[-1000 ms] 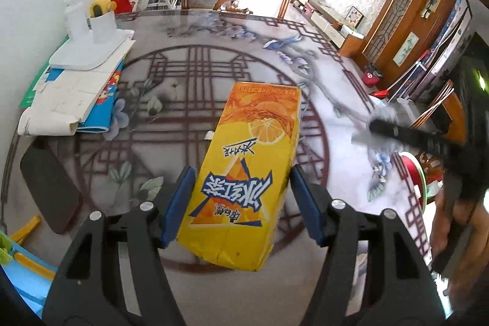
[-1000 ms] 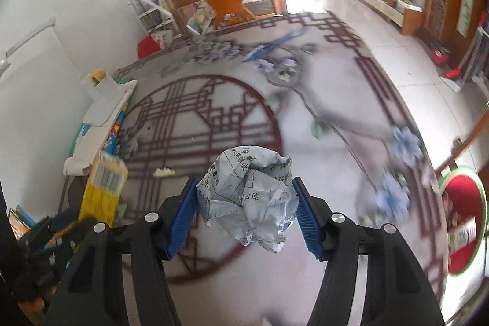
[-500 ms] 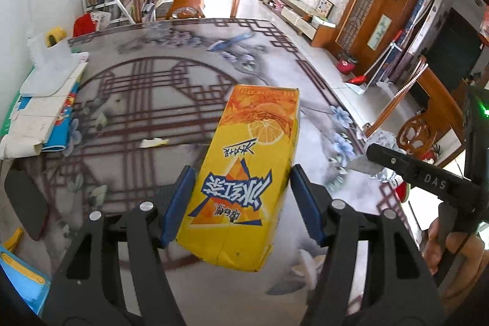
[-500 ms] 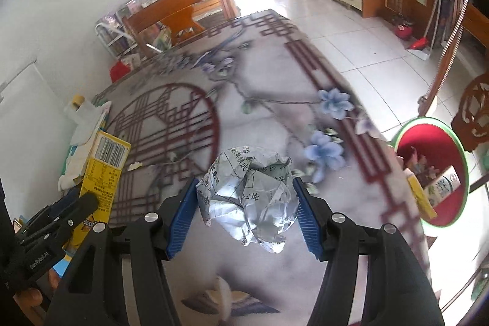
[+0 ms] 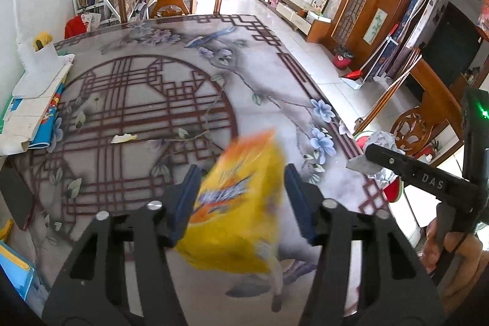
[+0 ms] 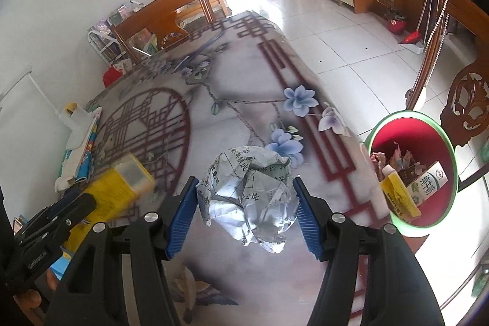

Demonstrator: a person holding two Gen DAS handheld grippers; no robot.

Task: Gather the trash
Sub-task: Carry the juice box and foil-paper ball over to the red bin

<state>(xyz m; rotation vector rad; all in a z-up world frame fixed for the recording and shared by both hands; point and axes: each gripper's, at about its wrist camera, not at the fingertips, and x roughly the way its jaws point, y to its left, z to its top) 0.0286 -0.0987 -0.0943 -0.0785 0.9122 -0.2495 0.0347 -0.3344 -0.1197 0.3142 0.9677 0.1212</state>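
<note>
Left gripper: clamped on the yellow-orange drink carton. Its jaws have just been closing, with the carton between them. The carton is motion-blurred, so contact at the right-hand pad is not sharply resolved.

Carton axis: the long axis runs forward, roughly along the gripper's fingers. The far end leans toward the worktop's right edge and the near end hangs below the pads.

Right gripper: at a middling width, both blue pads pressed on a crumpled ball of printed paper. The ball bulges above and below the pads.

Worktop: patterned cover with lattice and flower motifs. Both grippers are above its near right corner region, the right one close to the right edge.

Waste bin: red inside with a green rim, standing on the floor just past the worktop's right edge, with its mouth below the worktop's level. It lies to the right of the right gripper and slightly ahead of it. It already holds cartons and scraps.

Governing relation: the bin is off to the right side of both grippers. The right hand is judged nearer, since the left gripper sits further in from that edge.

Probable requirement: carry the paper ball sideways past the edge until it is over the bin mouth. The carton has the longer way to go.
</note>
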